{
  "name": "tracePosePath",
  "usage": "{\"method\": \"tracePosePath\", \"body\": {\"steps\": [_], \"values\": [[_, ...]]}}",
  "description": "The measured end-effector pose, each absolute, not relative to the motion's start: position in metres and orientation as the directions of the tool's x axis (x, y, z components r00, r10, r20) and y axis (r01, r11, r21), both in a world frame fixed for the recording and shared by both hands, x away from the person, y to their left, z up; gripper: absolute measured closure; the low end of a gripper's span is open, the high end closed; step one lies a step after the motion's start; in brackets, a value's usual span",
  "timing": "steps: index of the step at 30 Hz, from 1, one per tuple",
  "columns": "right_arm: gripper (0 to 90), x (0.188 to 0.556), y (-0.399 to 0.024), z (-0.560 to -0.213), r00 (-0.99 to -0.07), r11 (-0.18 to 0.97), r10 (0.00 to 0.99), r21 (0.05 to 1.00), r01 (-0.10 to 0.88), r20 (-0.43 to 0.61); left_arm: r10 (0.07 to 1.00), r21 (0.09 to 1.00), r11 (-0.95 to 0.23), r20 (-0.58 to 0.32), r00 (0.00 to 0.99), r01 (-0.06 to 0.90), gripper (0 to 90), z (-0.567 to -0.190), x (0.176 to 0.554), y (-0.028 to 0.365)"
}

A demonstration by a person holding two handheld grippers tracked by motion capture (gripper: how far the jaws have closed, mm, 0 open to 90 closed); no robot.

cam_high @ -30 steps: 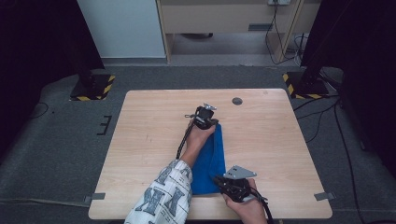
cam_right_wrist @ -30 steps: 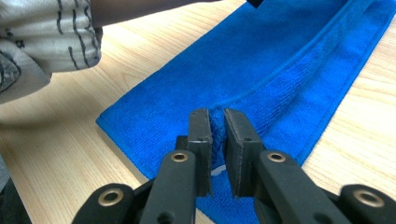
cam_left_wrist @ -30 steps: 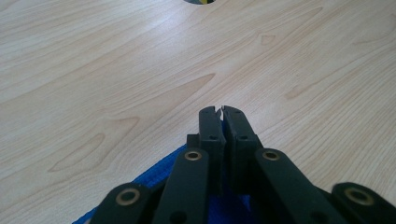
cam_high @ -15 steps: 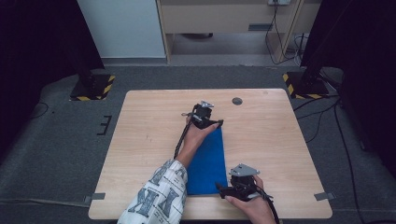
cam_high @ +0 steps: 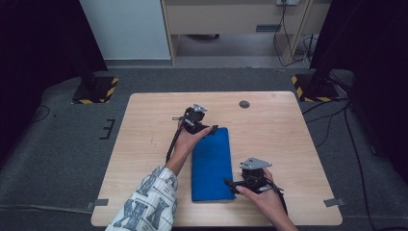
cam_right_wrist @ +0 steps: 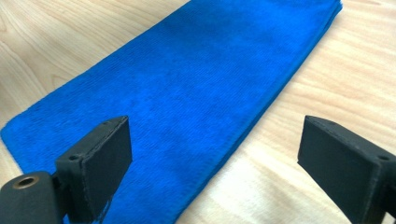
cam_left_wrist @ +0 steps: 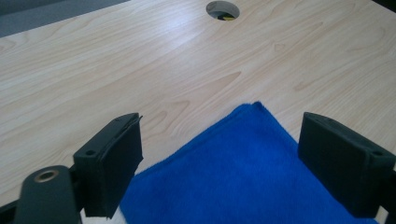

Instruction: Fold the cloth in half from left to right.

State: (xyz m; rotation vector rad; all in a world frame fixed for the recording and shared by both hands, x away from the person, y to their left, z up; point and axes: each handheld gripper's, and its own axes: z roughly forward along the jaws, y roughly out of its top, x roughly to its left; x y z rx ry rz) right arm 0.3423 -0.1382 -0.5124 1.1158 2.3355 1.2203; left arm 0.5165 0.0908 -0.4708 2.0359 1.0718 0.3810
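Note:
A blue cloth (cam_high: 210,163), folded into a long strip, lies flat on the wooden table (cam_high: 144,144). My left gripper (cam_high: 207,128) hovers at the cloth's far left corner. In the left gripper view its jaws have just been opening and stand wide (cam_left_wrist: 219,158), with the cloth's corner (cam_left_wrist: 243,182) lying on the table below them, not pinched. My right gripper (cam_high: 233,184) sits at the cloth's near right edge. In the right gripper view it has also just been opening and stands wide (cam_right_wrist: 215,158) over the cloth's long edge (cam_right_wrist: 187,84), touching nothing.
A round cable hole (cam_high: 244,104) is set in the table's far side, also seen as the hole (cam_left_wrist: 222,9) ahead of the left jaws. Yellow-and-black stand bases (cam_high: 94,89) (cam_high: 312,85) rest on the floor beyond the table. Bare wood lies left and right of the cloth.
Both grippers opened and let go of the cloth, which now lies flat. The left gripper drew back leftward off the far corner; the right one backed away to the right.

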Motion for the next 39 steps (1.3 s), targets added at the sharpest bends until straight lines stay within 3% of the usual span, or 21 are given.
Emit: {"method": "tracePosePath", "body": {"steps": [19,39], "values": [[15.1,0.359,-0.139,-0.516,-0.622,0.361,0.781,0.773,0.522,0.056,0.800,0.770,-0.306,-0.111,0.589,0.560,8.0,-0.484,0.493,0.150],[16.2,0.416,-0.132,-0.492,-0.634,0.392,0.772,0.751,0.532,0.047,0.797,0.766,-0.329,-0.087,0.597,0.551,8.0,-0.482,0.487,0.149]]}}
